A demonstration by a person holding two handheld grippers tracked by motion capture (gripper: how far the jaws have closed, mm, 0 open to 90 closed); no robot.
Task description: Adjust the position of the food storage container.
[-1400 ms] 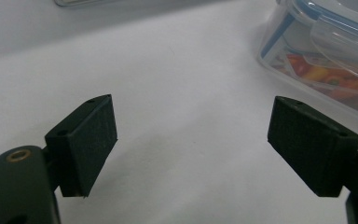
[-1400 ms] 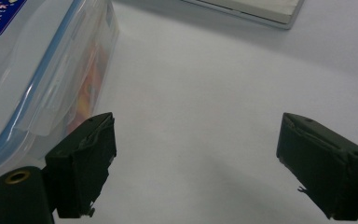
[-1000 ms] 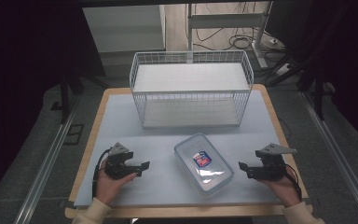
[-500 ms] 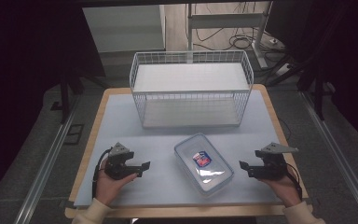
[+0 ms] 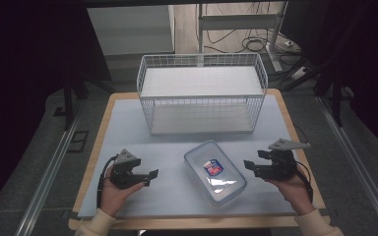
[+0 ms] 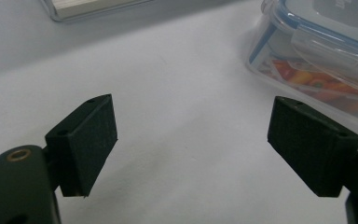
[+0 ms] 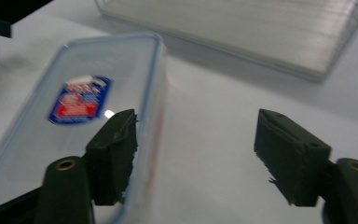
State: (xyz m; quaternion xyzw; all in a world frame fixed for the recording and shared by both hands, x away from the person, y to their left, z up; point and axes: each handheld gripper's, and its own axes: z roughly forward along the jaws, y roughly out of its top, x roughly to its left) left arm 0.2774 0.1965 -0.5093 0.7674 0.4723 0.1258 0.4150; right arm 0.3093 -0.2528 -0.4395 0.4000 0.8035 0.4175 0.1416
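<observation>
A clear plastic food box (image 5: 215, 171) with a blue-edged lid and a red-and-blue label lies on the white table mat, between my two grippers. My left gripper (image 5: 151, 178) rests low at the front left, open, pointing right at the box (image 6: 317, 56); nothing is between its pads. My right gripper (image 5: 249, 165) is held above the mat at the front right and points left at the box (image 7: 79, 121). Its jaws have just been closing a little but stand apart with nothing between them; one pad (image 7: 114, 154) hangs over the lid's edge.
A white wire basket (image 5: 202, 93) stands at the back of the mat, empty. The table's wooden edge (image 5: 88, 162) borders the mat on the left. Dark floor, rails and cables surround the table.
My right gripper has lifted off the mat and edged toward the box, and its jaws have narrowed somewhat. The left gripper and the box have not moved.
</observation>
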